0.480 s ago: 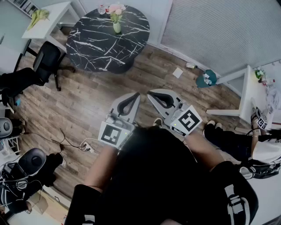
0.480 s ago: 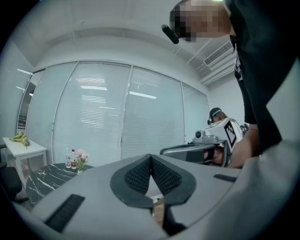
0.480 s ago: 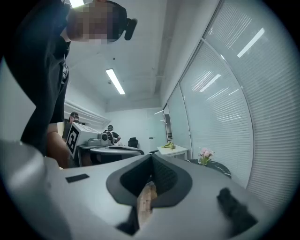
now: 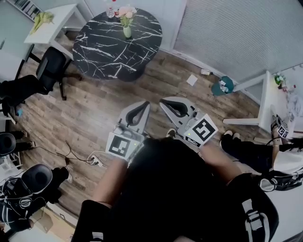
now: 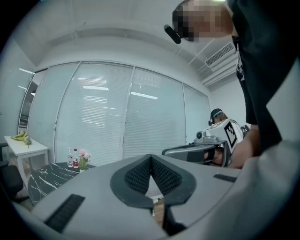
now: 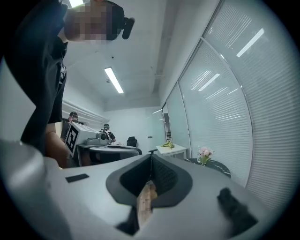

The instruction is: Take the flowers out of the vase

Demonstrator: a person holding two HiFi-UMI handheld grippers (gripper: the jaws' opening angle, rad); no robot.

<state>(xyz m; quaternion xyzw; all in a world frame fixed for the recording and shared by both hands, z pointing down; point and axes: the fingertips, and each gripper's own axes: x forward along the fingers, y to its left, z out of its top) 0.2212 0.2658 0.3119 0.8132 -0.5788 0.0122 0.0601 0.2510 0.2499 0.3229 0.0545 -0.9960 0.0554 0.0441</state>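
Pink flowers (image 4: 125,11) stand in a small pale green vase (image 4: 127,31) on the round black marble table (image 4: 109,52) at the far side of the room. The same flowers (image 5: 83,155) show small at the left in the left gripper view, and the flowers (image 6: 205,152) at the right in the right gripper view. My left gripper (image 4: 143,104) and right gripper (image 4: 164,101) are held side by side close to the person's body, far from the table. Both are shut with nothing between the jaws.
A black office chair (image 4: 47,66) stands left of the marble table, beside a white desk (image 4: 49,26) with bananas (image 4: 41,18). Small bottles (image 4: 110,12) stand by the vase. A white table (image 4: 277,101) is at the right. Cables and a power strip (image 4: 96,159) lie on the wood floor.
The view has shifted very slightly; the two grippers keep their places and stay shut.
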